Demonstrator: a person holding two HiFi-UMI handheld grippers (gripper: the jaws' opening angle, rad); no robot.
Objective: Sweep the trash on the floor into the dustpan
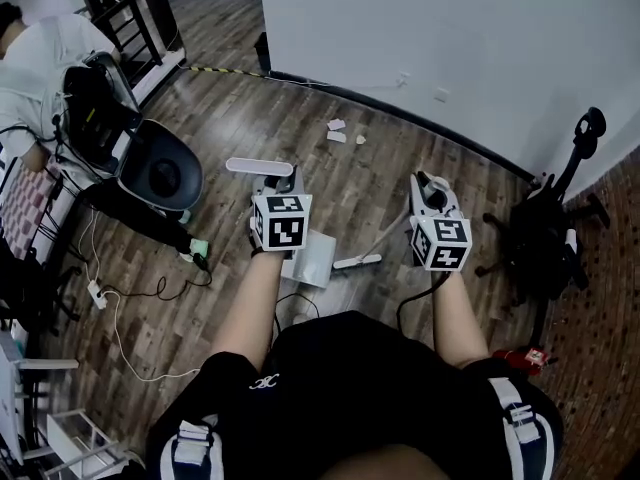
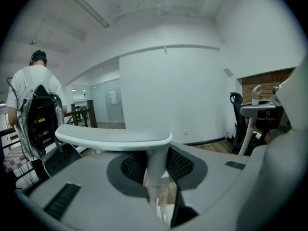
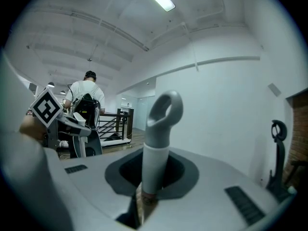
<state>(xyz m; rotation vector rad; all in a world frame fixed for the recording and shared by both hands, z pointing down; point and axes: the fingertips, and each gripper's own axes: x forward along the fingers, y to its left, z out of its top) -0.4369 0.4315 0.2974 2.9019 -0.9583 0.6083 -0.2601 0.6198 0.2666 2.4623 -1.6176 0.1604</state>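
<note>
The person stands upright in the middle of the room, one tool in each hand. The left gripper [image 1: 277, 190] is clenched on the white stem of the dustpan handle [image 2: 113, 137], just under its flat cross-bar. I think the grip is so high because the long stem lets the dustpan [image 1: 312, 258] hang low near the feet without bending the back. The right gripper [image 1: 432, 200] is closed tight on the broom handle [image 3: 161, 129], a little below the grey loop at its end. From there the stick slants down toward 7 o'clock, to the broom head [image 1: 357, 262], which lies just beside the dustpan.

The trash [image 1: 337, 136], a few small pale paper scraps, is on the wooden floor [image 1: 250, 118] at about 12 o'clock from the person, near the foot of the white wall [image 1: 430, 28] and well apart from both tools. So, in my judgement, the sweeping is not yet begun: both tools are only carried, ready to be brought forward. At 10 o'clock another person [image 1: 45, 53] bends beside a black chair [image 1: 160, 173], with cables on the floor there, away from the path to the scraps.
</note>
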